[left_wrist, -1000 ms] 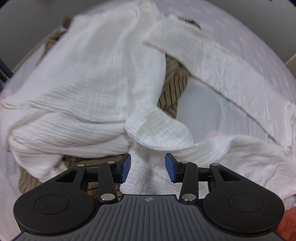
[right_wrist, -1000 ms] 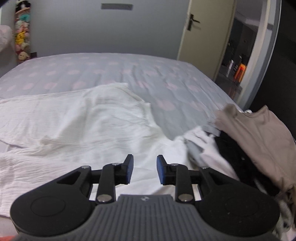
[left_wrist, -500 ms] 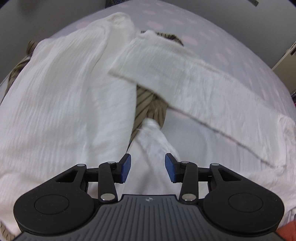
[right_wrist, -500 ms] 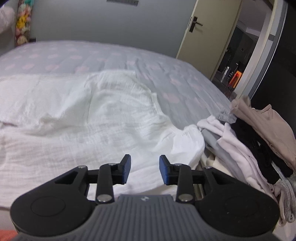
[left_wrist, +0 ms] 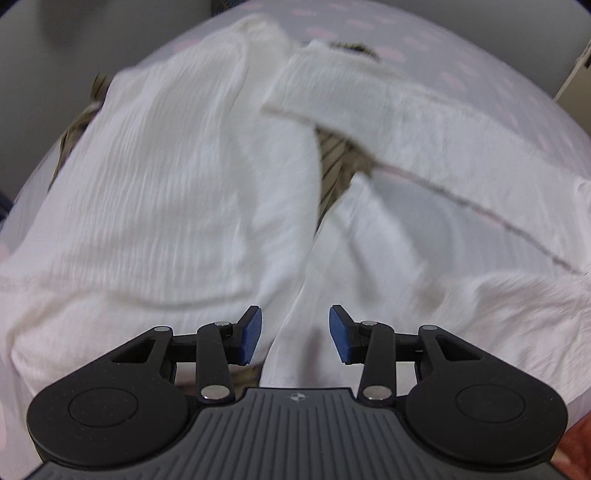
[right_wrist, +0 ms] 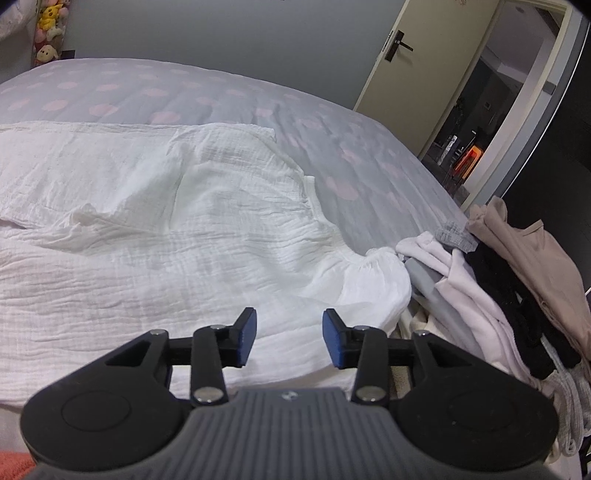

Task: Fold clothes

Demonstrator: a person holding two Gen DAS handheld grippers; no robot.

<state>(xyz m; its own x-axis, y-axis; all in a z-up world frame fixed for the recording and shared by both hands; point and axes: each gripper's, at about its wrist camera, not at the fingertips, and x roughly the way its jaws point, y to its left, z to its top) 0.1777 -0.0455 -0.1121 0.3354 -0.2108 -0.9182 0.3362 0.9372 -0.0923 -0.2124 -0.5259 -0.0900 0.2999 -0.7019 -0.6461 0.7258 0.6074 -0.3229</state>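
Left hand-held gripper (left_wrist: 294, 334): jaws apart, nothing between the pads, held just above a ridge of the white crinkle-gauze garment (left_wrist: 177, 192). Right hand-held gripper (right_wrist: 288, 341): jaws likewise apart and empty, over the near hem of the same white garment (right_wrist: 166, 258), which lies spread across the bed (right_wrist: 369, 162) with a gathered cuff (right_wrist: 380, 273) just ahead and to the right of the pads. Risks, as a judgement: the gauze is thin and bunched in several layers under the left pads, so a pinch there could take more than one layer or the striped tan cloth (left_wrist: 334, 166) showing through the gap beneath it, and drag that along; cause would be closing on a ridge rather than a clean edge. On the right, the cuff touches the pile of other clothes (right_wrist: 491, 280) at the bed's edge, so a pull toward that side could snag the pale pink piece or tip the pile off. Left view is motion-blurred, so exact layer edges cannot be told. Farther out, a long white sleeve (left_wrist: 424, 122) runs diagonally across the bedsheet; the garment is rumpled, not squared, which fits either a fold under way or laying-out. Far background: door (right_wrist: 406, 74), plush toys (right_wrist: 48, 29).
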